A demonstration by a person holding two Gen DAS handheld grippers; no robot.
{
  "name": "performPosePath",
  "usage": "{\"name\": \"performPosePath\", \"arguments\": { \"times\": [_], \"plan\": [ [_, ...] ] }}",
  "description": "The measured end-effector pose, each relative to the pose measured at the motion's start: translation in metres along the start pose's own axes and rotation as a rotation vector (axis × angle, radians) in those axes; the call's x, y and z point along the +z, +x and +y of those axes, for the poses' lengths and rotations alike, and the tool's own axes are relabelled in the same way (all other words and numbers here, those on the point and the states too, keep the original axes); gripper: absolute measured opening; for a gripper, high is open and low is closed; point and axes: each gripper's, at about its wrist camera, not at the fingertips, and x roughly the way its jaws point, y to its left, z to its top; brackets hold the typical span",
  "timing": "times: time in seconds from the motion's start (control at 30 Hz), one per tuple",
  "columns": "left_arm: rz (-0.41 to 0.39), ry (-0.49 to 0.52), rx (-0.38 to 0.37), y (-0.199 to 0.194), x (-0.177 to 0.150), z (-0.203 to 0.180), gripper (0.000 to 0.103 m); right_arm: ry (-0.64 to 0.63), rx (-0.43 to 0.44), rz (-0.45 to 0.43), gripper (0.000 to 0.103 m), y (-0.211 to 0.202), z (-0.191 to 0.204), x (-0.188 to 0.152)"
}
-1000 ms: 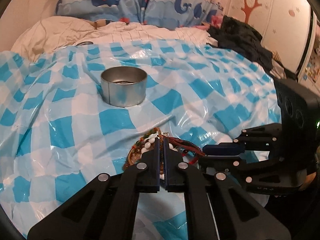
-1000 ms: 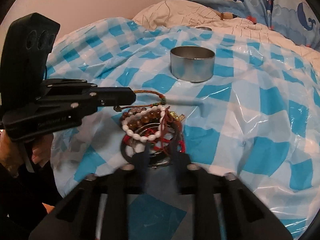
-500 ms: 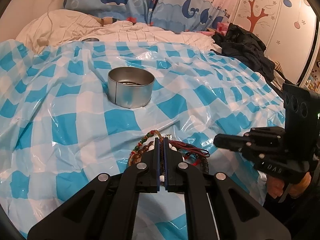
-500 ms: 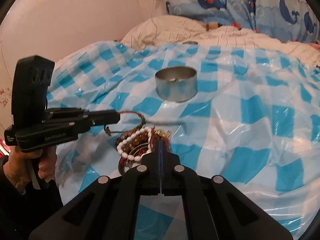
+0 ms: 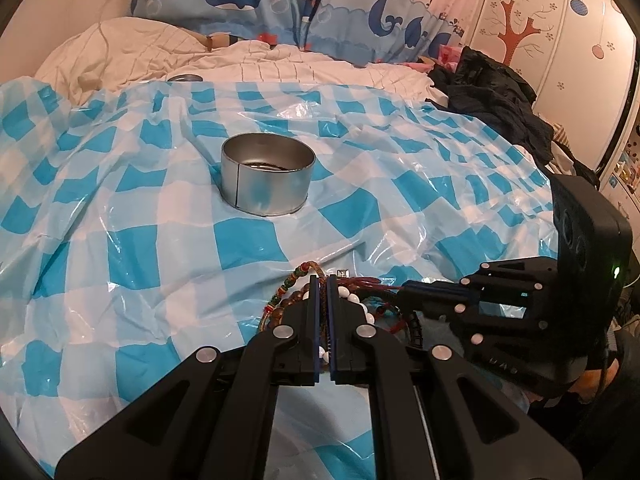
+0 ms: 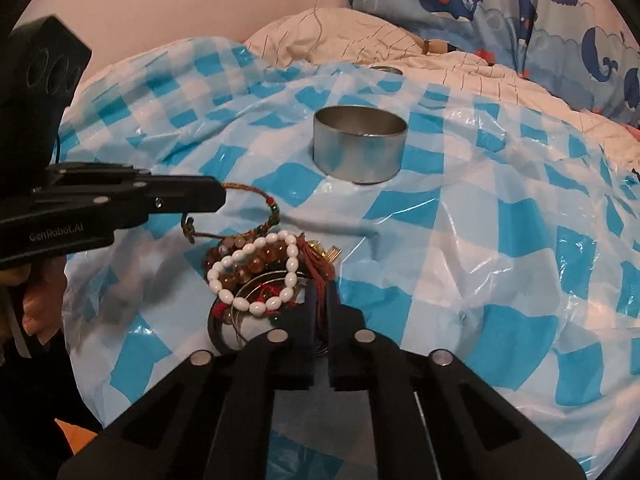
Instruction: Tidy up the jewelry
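Note:
A pile of bracelets [image 6: 264,276] lies on the blue-checked plastic sheet [image 6: 500,248]: a white bead bracelet [image 6: 256,276], amber beads and red cords. My left gripper [image 5: 322,280] is shut on a braided cord bracelet [image 6: 260,200] with coloured beads and holds one end of it up from the pile; it shows from the side in the right wrist view [image 6: 218,200]. My right gripper [image 6: 320,286] is shut on a dark red cord [image 6: 316,268] at the pile's right edge. A round metal tin [image 5: 267,178] stands beyond the pile, open, with something dark at its bottom.
White bedding [image 5: 132,48] and whale-print curtains [image 5: 280,0] lie behind the sheet. A small metal lid [image 5: 185,78] rests at the sheet's far edge. Dark clothes [image 5: 496,96] are heaped at the right, next to a wardrobe [image 5: 560,32].
My right gripper closed, drew back, then came back to the pile's edge, shut on the red cord. My left gripper stays shut on the braided bracelet, now lifted slightly.

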Motion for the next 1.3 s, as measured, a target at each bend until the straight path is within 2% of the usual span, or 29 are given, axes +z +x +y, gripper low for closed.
{"name": "performPosePath", "arguments": {
  "times": [0.27,0.63,0.77,0.93,1.3],
  "plan": [
    [0.004,0.0,0.003,0.0,0.001,0.001,0.003,0.084,0.05,-0.115,0.004,-0.025,-0.014,0.007],
    [-0.015,0.028,0.06,-0.004,0.008,-0.005,0.003,0.079,0.087,-0.268,0.004,-0.051,-0.01,0.02],
    [-0.044,-0.03,0.01,-0.006,0.023,0.0,0.003,0.079,0.112,-0.305,0.004,-0.05,-0.013,0.034],
    [-0.117,-0.112,-0.047,-0.008,0.054,0.011,0.003,0.077,0.135,-0.344,0.004,-0.041,-0.017,0.057],
    [-0.204,-0.18,-0.054,0.023,0.101,0.022,0.003,0.103,0.099,-0.411,0.004,-0.016,-0.037,0.108]
  ]
}}
